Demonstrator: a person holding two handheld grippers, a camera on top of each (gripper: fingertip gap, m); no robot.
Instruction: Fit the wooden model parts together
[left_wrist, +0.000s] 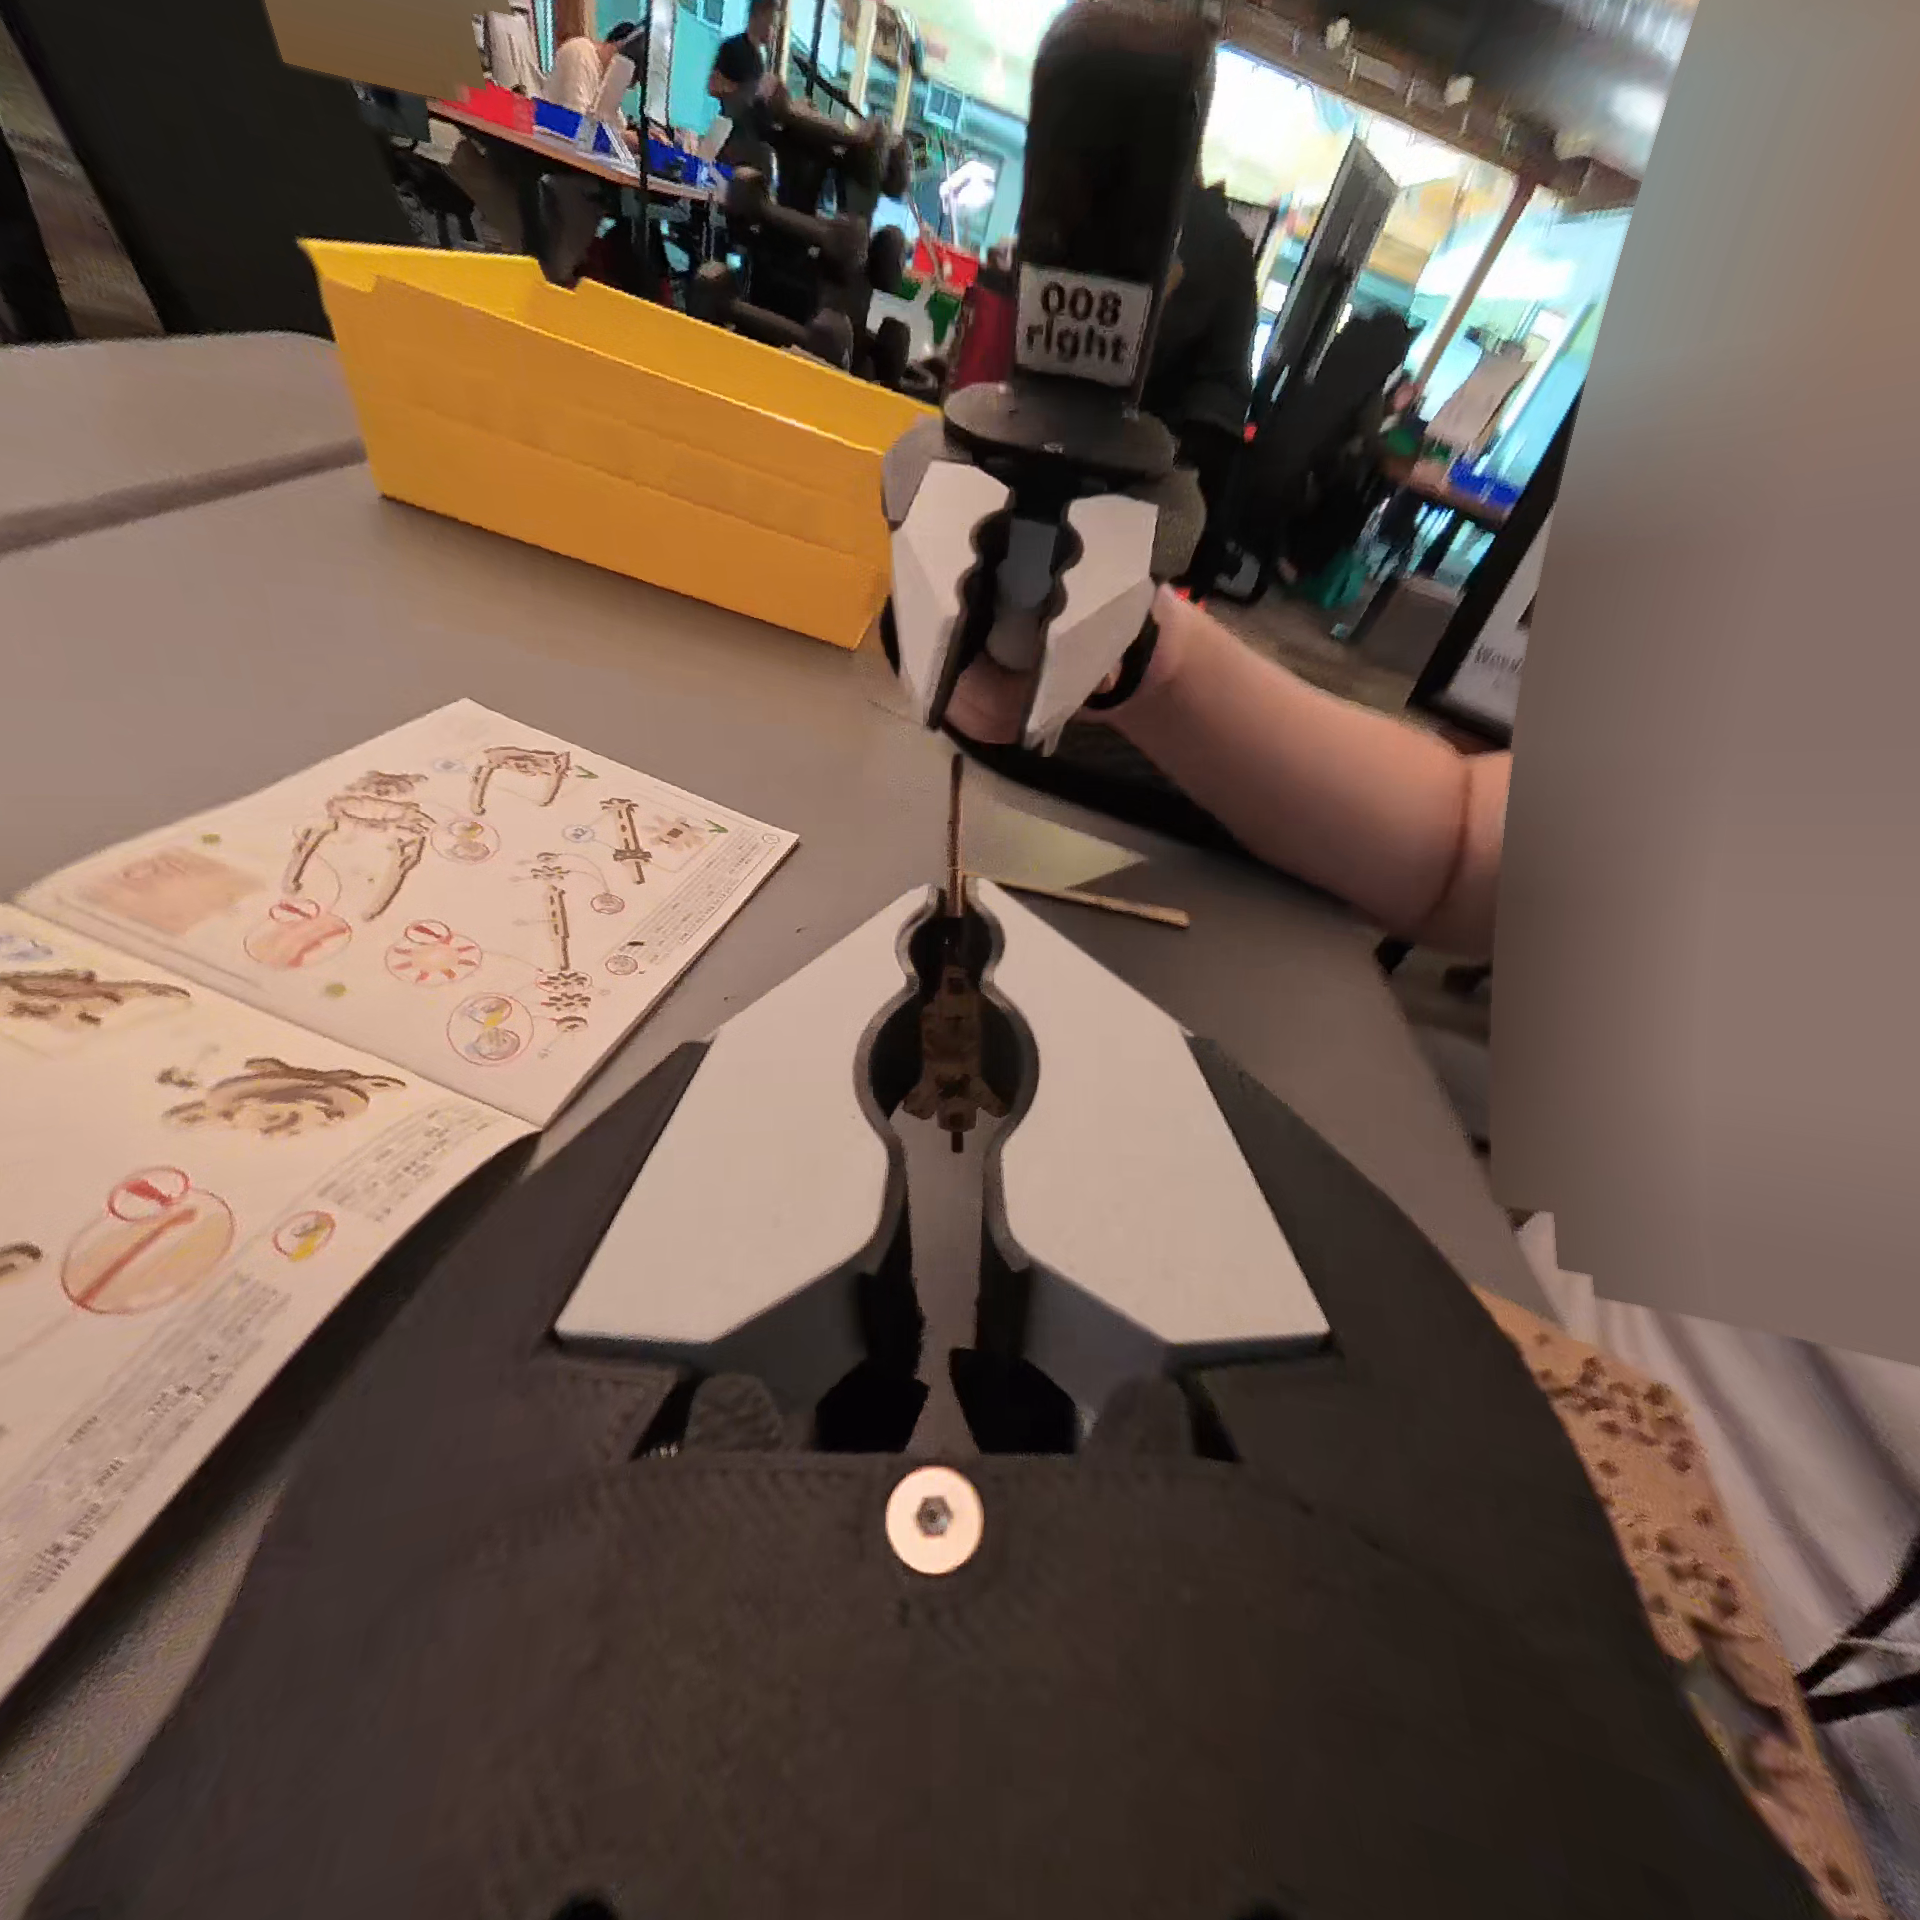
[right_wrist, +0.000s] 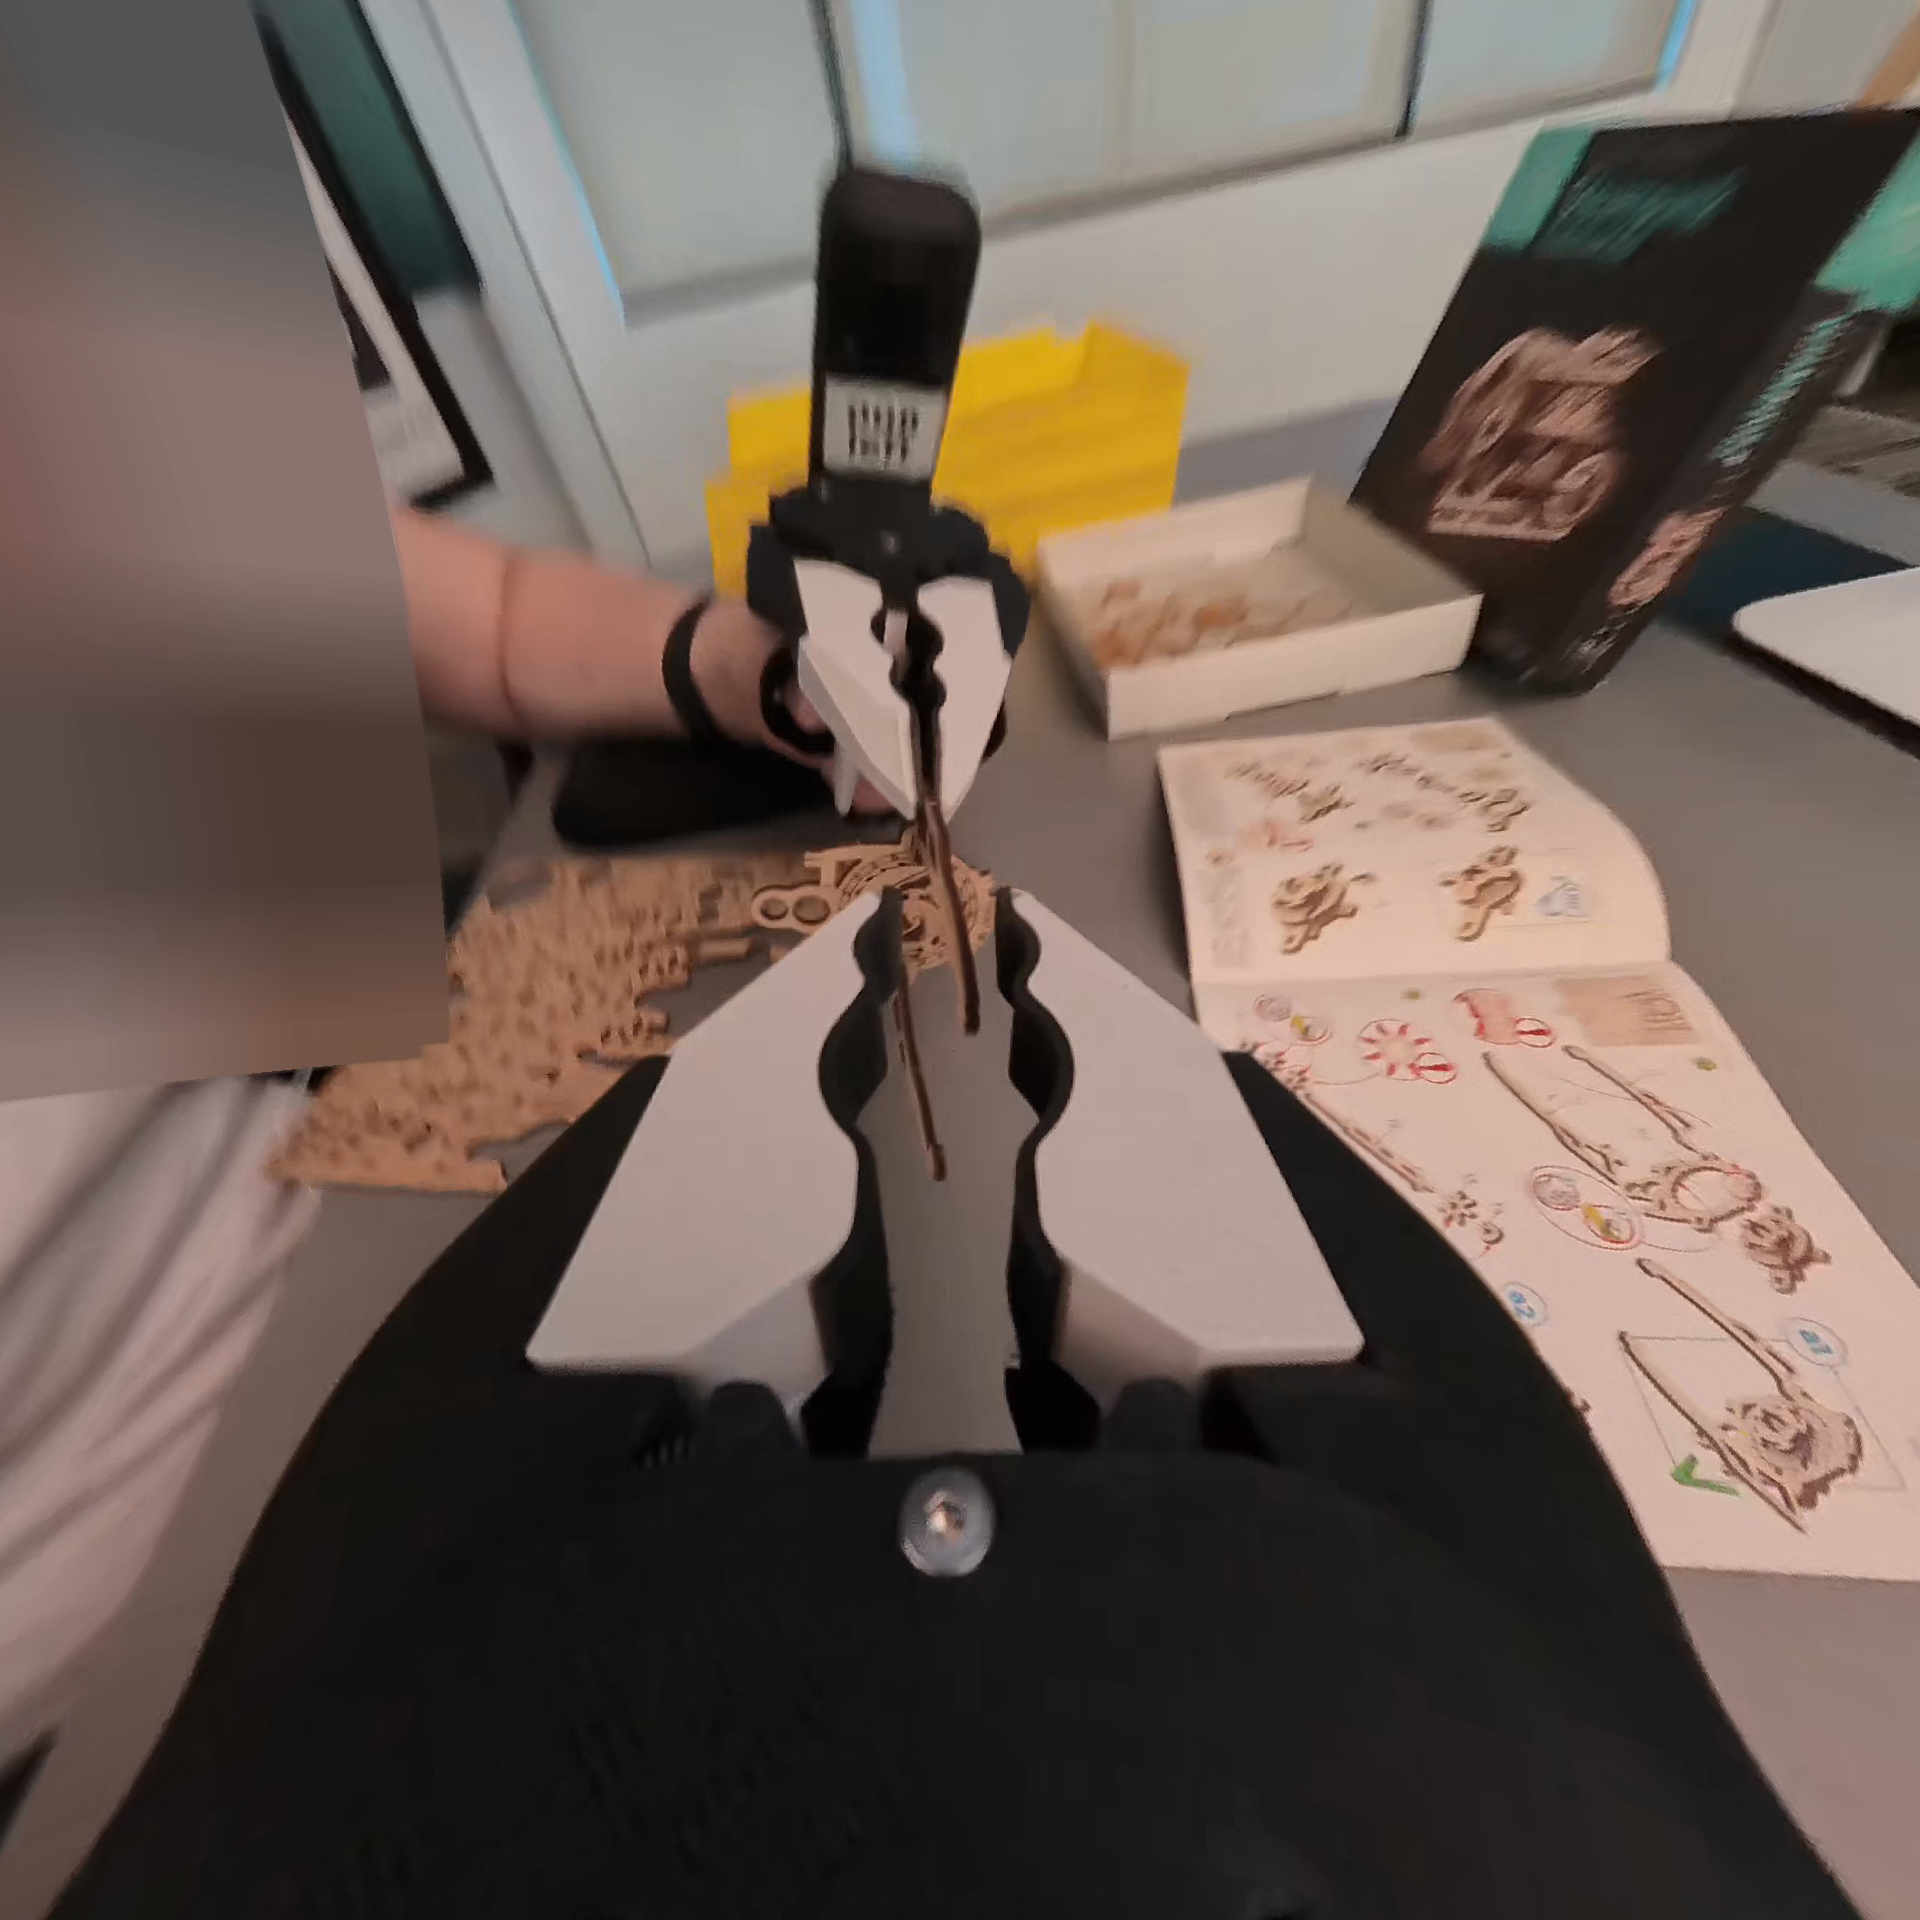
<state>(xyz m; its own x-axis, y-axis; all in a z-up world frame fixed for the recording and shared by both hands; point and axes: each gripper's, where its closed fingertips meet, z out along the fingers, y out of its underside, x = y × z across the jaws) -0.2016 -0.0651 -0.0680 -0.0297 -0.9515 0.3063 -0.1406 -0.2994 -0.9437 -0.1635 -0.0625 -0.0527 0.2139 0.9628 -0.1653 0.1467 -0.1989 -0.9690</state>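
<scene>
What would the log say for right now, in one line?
step: fitting parts | left gripper: shut on wooden part | right gripper: open, thin stick between its jaws

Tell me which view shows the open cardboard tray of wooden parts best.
The right wrist view: the white tray sits behind the instruction booklet, beside the dark kit box, with pale parts inside, somewhat blurred. The left wrist view does not show it.

A big busy workshop: people (left_wrist: 748, 94) work at long tables (left_wrist: 582, 156) with coloured bins (left_wrist: 561, 120) behind.
</scene>
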